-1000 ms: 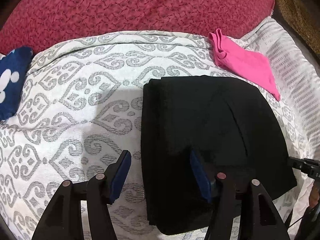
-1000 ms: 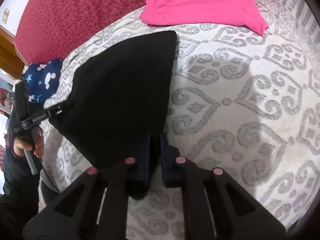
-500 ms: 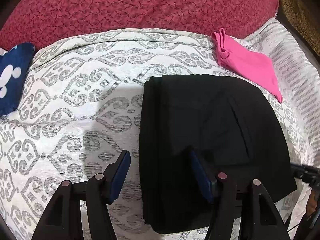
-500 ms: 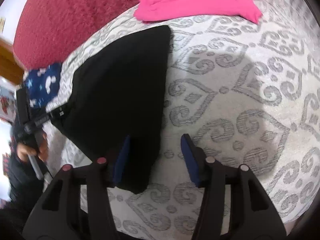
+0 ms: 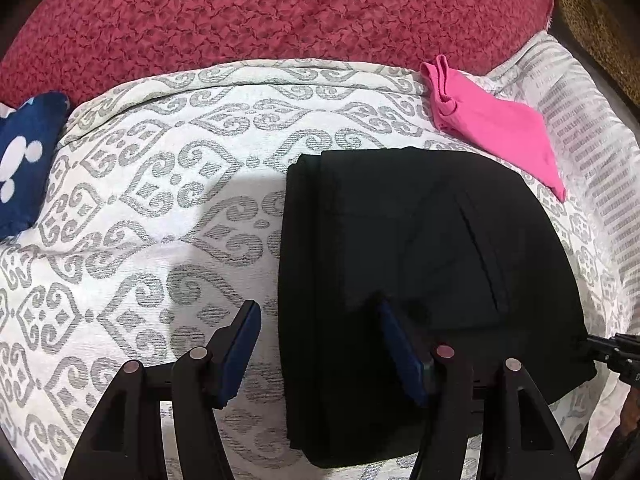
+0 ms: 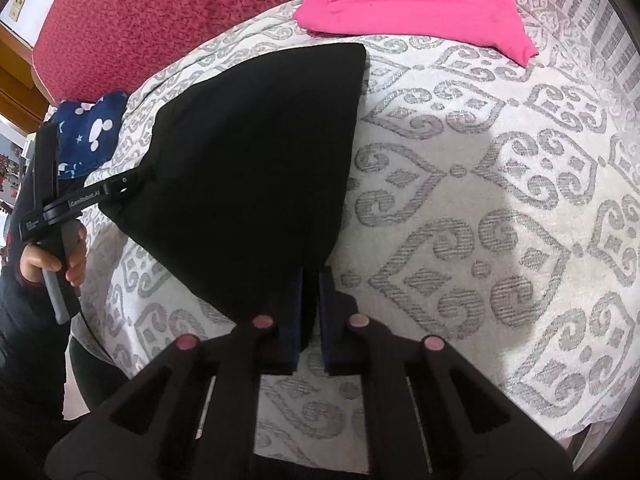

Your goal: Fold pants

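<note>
Pants (image 5: 420, 280) lie folded in a black stack on the patterned bedspread (image 5: 160, 200), below the pink garment (image 5: 496, 136). Left gripper (image 5: 320, 344) gapes wide over their near edge – right gripper (image 6: 310, 312) is nearly closed at the corner, grip uncertain. Square the edges gently, avoid dragging layers

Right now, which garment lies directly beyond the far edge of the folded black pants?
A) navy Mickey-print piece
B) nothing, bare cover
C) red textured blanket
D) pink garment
D: the pink garment lies on the patterned cover just past the far corner of the folded black pants; the left wrist view shows the same, with the navy piece off to the other side.
</note>
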The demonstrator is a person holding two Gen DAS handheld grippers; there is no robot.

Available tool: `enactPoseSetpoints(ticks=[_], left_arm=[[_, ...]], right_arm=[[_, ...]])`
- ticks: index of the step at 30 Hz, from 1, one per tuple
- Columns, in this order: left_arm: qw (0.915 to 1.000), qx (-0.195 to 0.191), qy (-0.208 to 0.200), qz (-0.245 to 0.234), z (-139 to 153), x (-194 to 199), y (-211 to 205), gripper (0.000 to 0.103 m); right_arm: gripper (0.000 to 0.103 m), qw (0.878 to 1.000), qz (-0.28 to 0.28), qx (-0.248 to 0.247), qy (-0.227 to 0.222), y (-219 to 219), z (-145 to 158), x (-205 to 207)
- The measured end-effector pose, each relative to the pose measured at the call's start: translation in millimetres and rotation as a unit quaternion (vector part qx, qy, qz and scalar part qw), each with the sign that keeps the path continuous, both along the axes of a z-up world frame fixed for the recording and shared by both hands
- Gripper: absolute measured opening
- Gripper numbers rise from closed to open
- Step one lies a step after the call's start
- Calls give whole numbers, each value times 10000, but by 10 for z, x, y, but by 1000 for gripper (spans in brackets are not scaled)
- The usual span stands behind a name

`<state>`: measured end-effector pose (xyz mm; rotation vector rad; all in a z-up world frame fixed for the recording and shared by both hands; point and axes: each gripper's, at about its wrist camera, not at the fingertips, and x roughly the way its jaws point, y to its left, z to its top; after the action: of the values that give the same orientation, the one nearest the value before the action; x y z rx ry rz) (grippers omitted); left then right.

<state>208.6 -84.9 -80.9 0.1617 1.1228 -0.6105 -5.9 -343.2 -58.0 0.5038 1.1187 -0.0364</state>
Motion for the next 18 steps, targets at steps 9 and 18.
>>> enactPoseSetpoints(ticks=[9,18], left_arm=[[9993,-229,166,-235,37,7,-1,64],[9987,-240,264,-362,-24,58,-80,70]], right_arm=[[27,9971,-553,437,-274,-395,37,101],[48,9903,-729,1026,-585,-830,-59,884]])
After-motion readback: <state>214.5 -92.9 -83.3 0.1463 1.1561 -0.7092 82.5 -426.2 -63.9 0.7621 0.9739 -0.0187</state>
